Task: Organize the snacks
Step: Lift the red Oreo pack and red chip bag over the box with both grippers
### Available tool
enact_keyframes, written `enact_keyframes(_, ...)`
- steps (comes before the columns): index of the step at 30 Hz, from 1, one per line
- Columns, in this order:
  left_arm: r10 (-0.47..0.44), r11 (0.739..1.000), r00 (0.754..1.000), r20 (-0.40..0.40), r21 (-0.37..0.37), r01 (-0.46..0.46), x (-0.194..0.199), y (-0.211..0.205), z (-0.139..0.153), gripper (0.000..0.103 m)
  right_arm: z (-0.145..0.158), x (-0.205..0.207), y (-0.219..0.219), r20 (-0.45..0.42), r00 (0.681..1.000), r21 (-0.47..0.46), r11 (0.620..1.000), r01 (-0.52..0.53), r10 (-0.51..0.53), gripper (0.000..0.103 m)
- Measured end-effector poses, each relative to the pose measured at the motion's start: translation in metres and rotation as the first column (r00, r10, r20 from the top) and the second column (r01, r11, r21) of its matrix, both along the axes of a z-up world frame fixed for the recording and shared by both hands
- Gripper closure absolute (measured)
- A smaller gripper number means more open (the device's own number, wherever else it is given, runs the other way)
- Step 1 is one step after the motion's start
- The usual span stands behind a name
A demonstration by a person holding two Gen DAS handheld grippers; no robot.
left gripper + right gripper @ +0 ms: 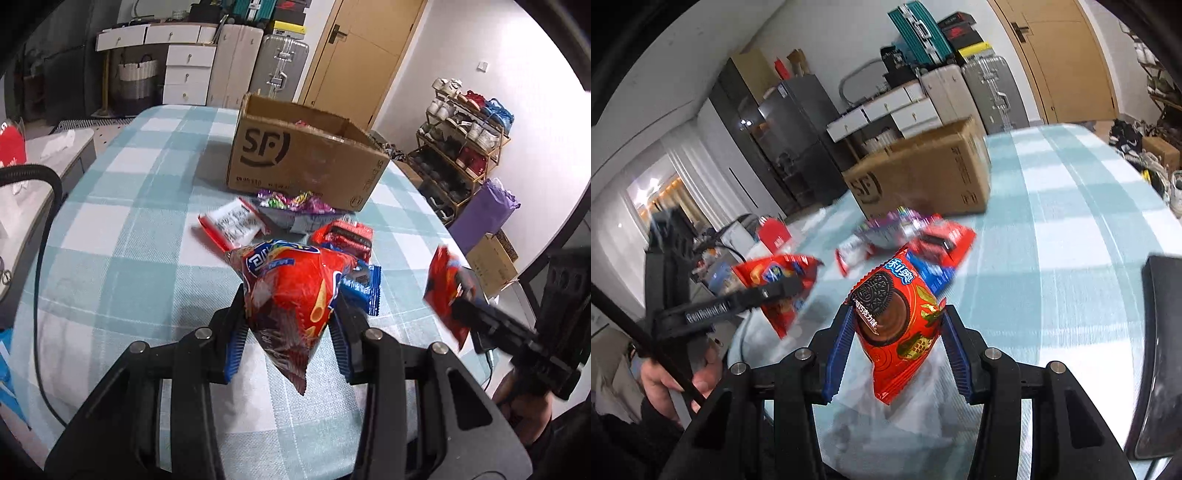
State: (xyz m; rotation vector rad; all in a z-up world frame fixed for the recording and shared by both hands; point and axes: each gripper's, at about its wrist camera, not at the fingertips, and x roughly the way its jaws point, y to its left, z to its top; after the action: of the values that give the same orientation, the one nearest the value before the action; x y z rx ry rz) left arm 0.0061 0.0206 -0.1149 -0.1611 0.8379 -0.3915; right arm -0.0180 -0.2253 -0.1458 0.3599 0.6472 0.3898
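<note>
Two snack packets are held above the checked table, one in each gripper.

A red chip bag (pixel 295 299) is pinched between the blue pads of the left gripper (pixel 290 325), its lower corner hanging below the jaws. A red Oreo packet (pixel 899 325) is clamped in the right gripper (pixel 897 339), tilted, with its top reaching past the fingertips. Loose snacks (pixel 295 218) are left on the tablecloth (pixel 140 221) just before the open cardboard box (pixel 303 155).

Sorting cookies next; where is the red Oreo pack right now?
In the right wrist view, the red Oreo pack is clamped in the right hand-held gripper, lifted above the checked tablecloth, short of the cardboard box.
</note>
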Motion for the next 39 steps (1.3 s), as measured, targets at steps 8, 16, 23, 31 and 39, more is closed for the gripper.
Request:
enact_keyframes(8, -0.053, 0.997, 0.996, 0.077, -0.056, 0.057, -0.001, 0.014, 0.05, 0.066, 0.061, 0.023, 0.002, 0.086, 0.995, 0.069, 0.996, -0.055, 0.049, 0.055)
enact_keyframes(16, -0.081, 0.994, 0.988, 0.132, -0.058, 0.089, 0.015, 0.015, 0.096, 0.066, 0.134, 0.053, 0.002, 0.174, 0.981, 0.032, 0.995, -0.089, 0.083, 0.055)
enact_keyframes(23, -0.094, 0.995, 0.984, 0.153, -0.01, 0.096, 0.043, 0.004, 0.137, 0.066, 0.181, 0.079, 0.006, 0.229, 0.969, 0.008, 0.995, -0.101, 0.097, 0.055)
enact_keyframes(31, -0.09, 0.993, 0.977, 0.196, 0.089, 0.073, 0.093, -0.028, 0.175, 0.066, 0.213, 0.12, 0.005, 0.218, 0.971, 0.014, 0.994, -0.104, 0.099, 0.055)
enact_keyframes(39, -0.093, 0.991, 0.984, 0.151, 0.109, 0.077, 0.168, -0.056, 0.185, 0.066, 0.219, 0.182, -0.004, 0.185, 0.98, 0.031, 0.997, -0.077, 0.07, 0.055)
